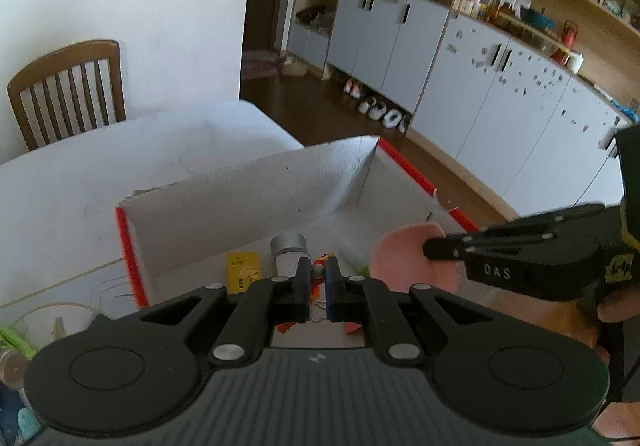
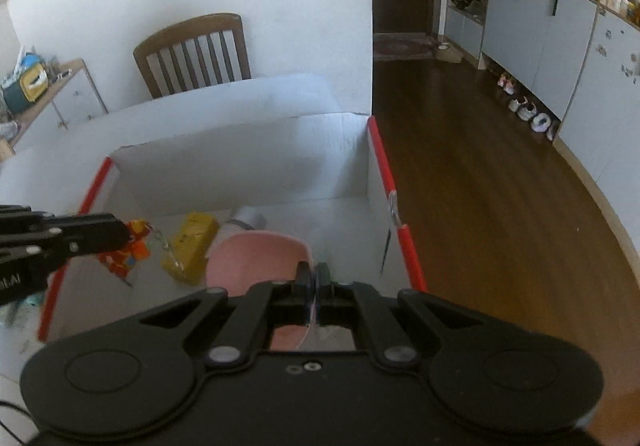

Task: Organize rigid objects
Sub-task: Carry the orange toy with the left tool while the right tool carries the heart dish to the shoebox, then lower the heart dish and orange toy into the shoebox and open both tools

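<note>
A white cardboard box (image 1: 248, 186) with red edges (image 2: 384, 174) sits on the white table. Inside lie a yellow block (image 2: 190, 248) and a silver-capped white bottle (image 1: 289, 252). My left gripper (image 1: 318, 274) is shut on an orange toy figure keychain (image 2: 128, 252) and holds it above the box floor. My right gripper (image 2: 314, 276) is shut on the rim of a pink bowl (image 2: 256, 262), held over the box's right side; the bowl also shows in the left wrist view (image 1: 404, 254).
A wooden chair (image 2: 196, 50) stands behind the table. A glass dish (image 1: 52, 322) and green items lie left of the box. Grey cabinets (image 1: 480, 86) with shoes beneath line the right wall. The table edge drops to dark wood floor (image 2: 500, 186) at the right.
</note>
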The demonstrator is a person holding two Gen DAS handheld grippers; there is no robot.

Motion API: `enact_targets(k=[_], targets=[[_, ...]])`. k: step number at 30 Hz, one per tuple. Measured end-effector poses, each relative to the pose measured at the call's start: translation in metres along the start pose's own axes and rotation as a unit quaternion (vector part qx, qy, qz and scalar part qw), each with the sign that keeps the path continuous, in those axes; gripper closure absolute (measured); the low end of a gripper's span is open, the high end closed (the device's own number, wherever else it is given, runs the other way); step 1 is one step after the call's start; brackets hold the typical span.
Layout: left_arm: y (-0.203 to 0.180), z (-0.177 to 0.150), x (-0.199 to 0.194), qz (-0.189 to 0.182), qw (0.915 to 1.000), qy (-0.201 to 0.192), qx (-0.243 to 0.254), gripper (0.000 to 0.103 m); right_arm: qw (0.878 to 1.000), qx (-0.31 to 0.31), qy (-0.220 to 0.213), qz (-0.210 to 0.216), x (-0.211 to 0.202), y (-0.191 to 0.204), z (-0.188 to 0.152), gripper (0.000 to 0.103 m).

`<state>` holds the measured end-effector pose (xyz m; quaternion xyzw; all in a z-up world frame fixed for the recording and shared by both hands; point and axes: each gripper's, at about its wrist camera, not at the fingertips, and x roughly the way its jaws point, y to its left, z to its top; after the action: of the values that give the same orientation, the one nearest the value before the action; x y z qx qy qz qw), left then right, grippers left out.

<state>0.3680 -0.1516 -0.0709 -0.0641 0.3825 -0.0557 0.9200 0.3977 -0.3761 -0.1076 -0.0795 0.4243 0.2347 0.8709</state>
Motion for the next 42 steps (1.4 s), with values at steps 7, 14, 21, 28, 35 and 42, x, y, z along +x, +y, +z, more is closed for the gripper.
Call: enact_targets(k=[7, 14, 21, 28, 35, 42], targets=[[-0.001, 0.002, 0.038, 0.02, 0.999, 0.039, 0.003, 0.097, 0.999, -0.045, 0.003, -0.017, 0.032, 0.005, 0.023, 0.102], [-0.003, 0.001, 0.063, 0.04, 0.9964, 0.075, 0.007, 0.097, 0.997, -0.072, 0.022, -0.022, 0.058, 0.012, 0.033, 0.102], [-0.003, -0.002, 0.086, 0.044, 0.9912, 0.124, 0.013, 0.097, 0.995, -0.087, 0.047, -0.02, 0.071, 0.019, 0.031, 0.101], [-0.008, 0.0, 0.1, 0.043, 0.986, 0.16, 0.019, 0.096, 0.995, -0.077, 0.07, -0.008, 0.077, 0.015, 0.03, 0.088], [-0.009, 0.001, 0.103, 0.051, 0.9851, 0.164, 0.013, 0.096, 0.995, -0.06, 0.076, 0.023, 0.07, 0.006, 0.027, 0.081], [-0.009, 0.002, 0.096, 0.062, 0.9856, 0.158, 0.004, 0.096, 0.995, -0.039, 0.072, 0.05, 0.057, -0.003, 0.026, 0.071]])
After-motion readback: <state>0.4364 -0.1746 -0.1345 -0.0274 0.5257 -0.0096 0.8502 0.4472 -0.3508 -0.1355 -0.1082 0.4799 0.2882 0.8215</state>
